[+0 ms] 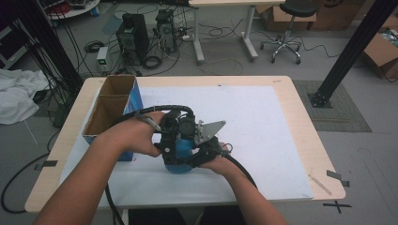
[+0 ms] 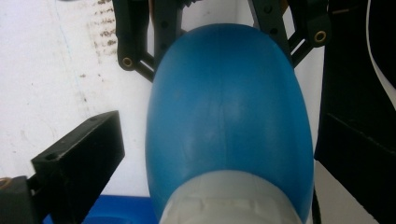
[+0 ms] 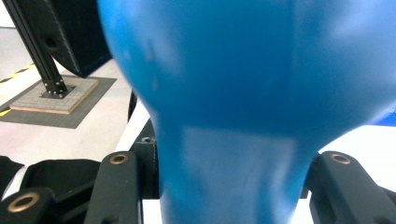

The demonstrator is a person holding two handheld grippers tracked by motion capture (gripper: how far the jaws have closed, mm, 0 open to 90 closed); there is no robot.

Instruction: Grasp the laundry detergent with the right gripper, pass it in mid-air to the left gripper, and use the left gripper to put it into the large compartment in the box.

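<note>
Claw status, high view: my left claw [image 1: 174,136] and right claw [image 1: 206,150] meet over the blue bulb-shaped object [image 1: 178,164], which sits on the white mat of the desk [image 1: 263,122], just beside the open cardboard box [image 1: 110,105]. Left claw view: the blue object [image 2: 229,112] lies between my jaws with a pale collar nearest the camera; whether they press it, I cannot tell. Right claw view: my jaws pinch the object's narrow neck [image 3: 224,177]. Recommended procedure: hold the neck firmly, close the left claw gently, avoid crushing the body.
</note>
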